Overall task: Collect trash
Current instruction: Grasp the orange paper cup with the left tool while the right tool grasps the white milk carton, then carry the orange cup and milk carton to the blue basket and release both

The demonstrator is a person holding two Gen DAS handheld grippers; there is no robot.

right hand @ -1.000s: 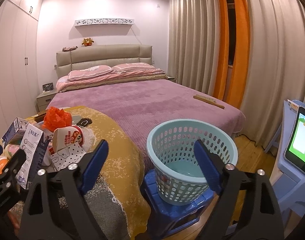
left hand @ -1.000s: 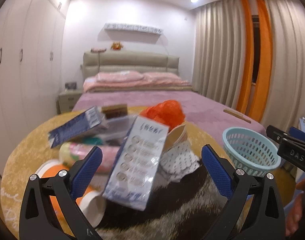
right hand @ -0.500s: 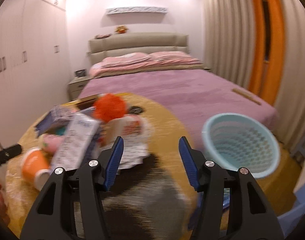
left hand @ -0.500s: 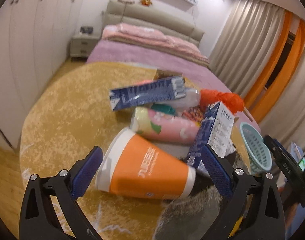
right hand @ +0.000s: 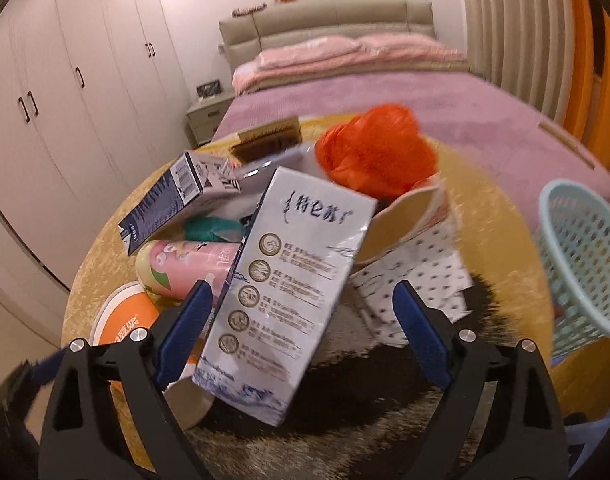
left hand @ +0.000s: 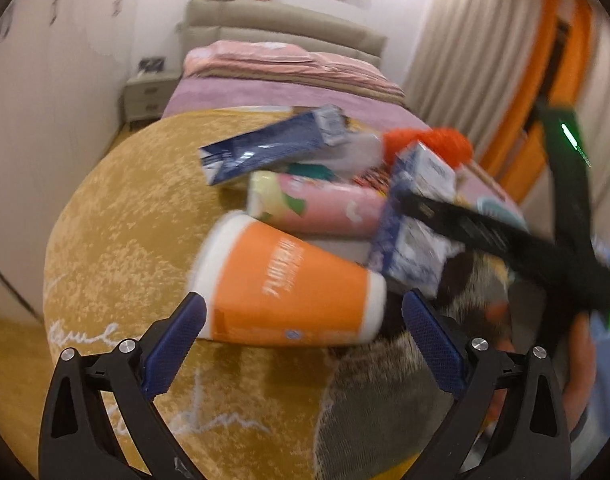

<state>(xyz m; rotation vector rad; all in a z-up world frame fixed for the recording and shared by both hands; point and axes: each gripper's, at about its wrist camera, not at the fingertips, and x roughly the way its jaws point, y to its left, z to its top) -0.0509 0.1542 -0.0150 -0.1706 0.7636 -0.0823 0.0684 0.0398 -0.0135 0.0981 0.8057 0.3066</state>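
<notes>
In the left wrist view, the left gripper (left hand: 303,322) is spread wide at the bottom of the frame, and the orange paper cup (left hand: 289,290) lies on its side between the blue pads without touching them. Behind the cup lie a pink can (left hand: 317,208) and a dark blue carton (left hand: 273,146). The right gripper (left hand: 425,216) comes in from the right of the frame, blurred.

In the right wrist view, the right gripper (right hand: 303,320) has just been opening and stands spread. The white milk carton (right hand: 289,292) leans between its fingers; I cannot tell if the pads touch it. An orange plastic bag (right hand: 379,152) sits above it at the upper centre. All the trash lies on the counter (right hand: 501,248) with a yellow cloth. The light blue basket (right hand: 585,264) is at the right edge.
</notes>
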